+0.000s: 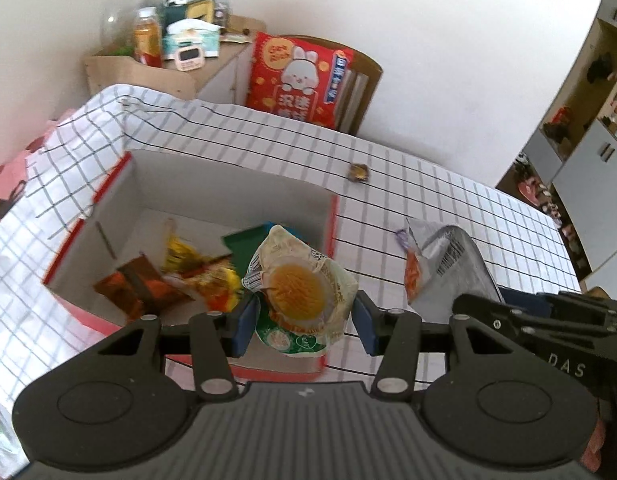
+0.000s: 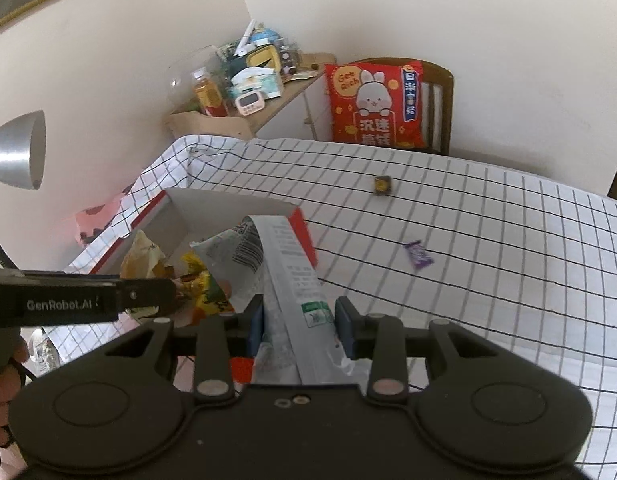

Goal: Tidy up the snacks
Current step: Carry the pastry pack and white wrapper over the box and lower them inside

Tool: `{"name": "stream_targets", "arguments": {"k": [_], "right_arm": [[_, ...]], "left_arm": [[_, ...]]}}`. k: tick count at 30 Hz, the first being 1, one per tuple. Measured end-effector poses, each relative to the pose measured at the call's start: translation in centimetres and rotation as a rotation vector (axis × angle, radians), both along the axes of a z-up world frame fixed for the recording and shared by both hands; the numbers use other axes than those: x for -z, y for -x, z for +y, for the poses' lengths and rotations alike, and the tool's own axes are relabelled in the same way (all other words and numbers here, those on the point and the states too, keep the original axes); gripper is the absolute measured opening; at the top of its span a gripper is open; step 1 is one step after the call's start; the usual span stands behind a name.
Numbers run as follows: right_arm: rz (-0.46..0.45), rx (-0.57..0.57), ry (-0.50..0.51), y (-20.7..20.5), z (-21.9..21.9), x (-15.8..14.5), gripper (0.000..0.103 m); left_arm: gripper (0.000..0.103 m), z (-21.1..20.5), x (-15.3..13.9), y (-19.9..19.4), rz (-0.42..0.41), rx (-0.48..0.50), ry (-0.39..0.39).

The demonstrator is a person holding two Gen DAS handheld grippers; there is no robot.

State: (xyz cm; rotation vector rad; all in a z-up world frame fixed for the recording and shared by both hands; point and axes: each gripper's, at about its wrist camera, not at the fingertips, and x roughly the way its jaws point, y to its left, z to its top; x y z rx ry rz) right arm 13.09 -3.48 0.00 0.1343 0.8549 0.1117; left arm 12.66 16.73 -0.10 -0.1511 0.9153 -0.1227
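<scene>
Holding a snack in each gripper, we hover at the red-edged box [image 1: 108, 184] on the checked tablecloth [image 1: 448, 208]. Our left gripper [image 1: 304, 322] is clamped on a round noodle-cake packet [image 1: 304, 280], which hangs above the box's near right corner. Our right gripper [image 2: 299, 322] is clamped on a silver pouch [image 2: 292, 272] just beside the box's right wall. Several yellow and orange packets [image 1: 180, 276] lie inside the box. A purple candy [image 2: 418, 255] and a dark wrapped sweet [image 2: 383, 185] lie apart on the cloth.
</scene>
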Motion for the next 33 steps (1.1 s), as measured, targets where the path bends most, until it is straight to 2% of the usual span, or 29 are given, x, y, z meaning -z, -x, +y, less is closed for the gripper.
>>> {"name": "stream_targets", "arguments": {"k": [11,19,25,33], "right_arm": [[0.009,-0.018,0.035,-2.9,6.1,0.9,0.036],[0.048,-0.039,0.066,-5.7,9.8,3.3,0.036],[0.080,-0.083,0.090,-7.9,12.3,5.5,0.037],[0.111,-0.156,0.132,-9.9,15.2,7.7,0.036]], "left_arm": [[0.050,6.9,0.3,-2.2,-0.009,-0.090,-0.029],[0.050,10.8,2.4,-5.8,0.011,-0.131,-0.079],[0.050,12.8,4.7,-8.8,0.055,-0.142,-0.082],[0.050,12.5,7.4,-11.3,0.108,-0.091,-0.100]]}}
